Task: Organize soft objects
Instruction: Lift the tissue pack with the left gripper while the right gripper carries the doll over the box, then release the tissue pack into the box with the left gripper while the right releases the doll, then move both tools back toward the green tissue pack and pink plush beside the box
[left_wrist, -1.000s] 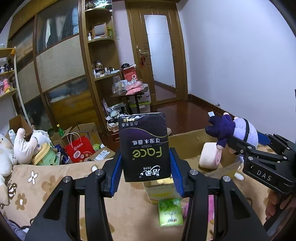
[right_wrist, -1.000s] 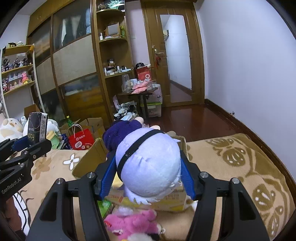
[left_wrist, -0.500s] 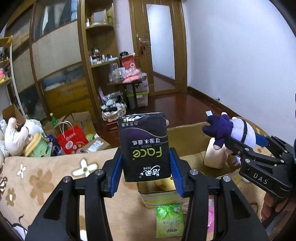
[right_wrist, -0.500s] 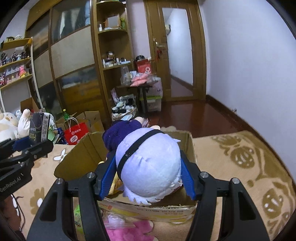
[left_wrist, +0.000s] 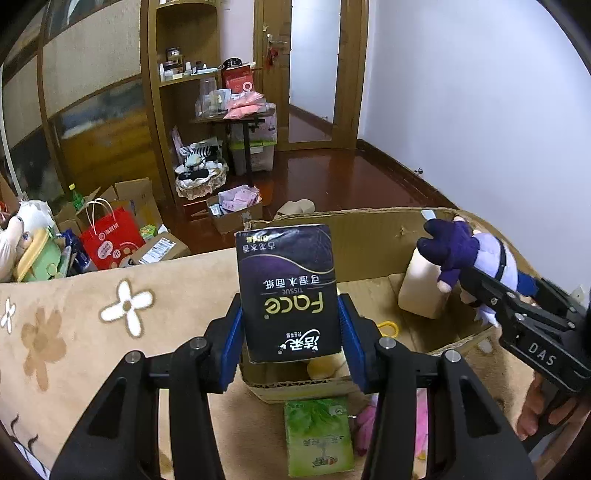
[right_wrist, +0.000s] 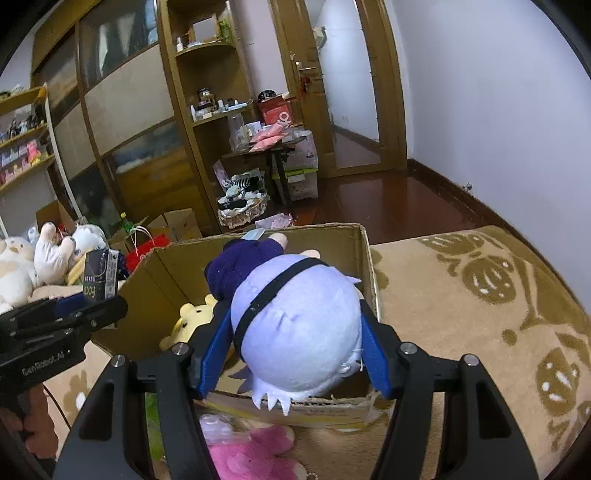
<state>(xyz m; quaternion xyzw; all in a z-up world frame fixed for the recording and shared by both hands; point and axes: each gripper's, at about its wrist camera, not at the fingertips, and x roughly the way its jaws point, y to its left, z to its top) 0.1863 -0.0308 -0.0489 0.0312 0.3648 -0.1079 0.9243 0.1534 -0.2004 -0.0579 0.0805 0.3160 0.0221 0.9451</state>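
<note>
My left gripper (left_wrist: 291, 332) is shut on a black tissue pack (left_wrist: 288, 291), held upright over the near left corner of an open cardboard box (left_wrist: 354, 225). My right gripper (right_wrist: 295, 339) is shut on a lavender plush doll (right_wrist: 295, 325) with a dark purple body, hanging above the same box (right_wrist: 365, 258). In the left wrist view that doll (left_wrist: 476, 254) and the right gripper (left_wrist: 480, 284) show at the right, over the box's right side. Inside the box lie a yellow plush (right_wrist: 192, 321) and a cream block (left_wrist: 423, 291).
The box sits on a beige flowered blanket (left_wrist: 92, 314). Before it lie a green tissue pack (left_wrist: 317, 439) and a pink plush (right_wrist: 251, 454). White plush toys (right_wrist: 44, 258) pile at the left. A red bag (left_wrist: 109, 240), cartons and shelves stand beyond on the wooden floor.
Both grippers have sunk and tilted down toward the box, which now shows larger and more open below them. Each keeps its hold on its object.
</note>
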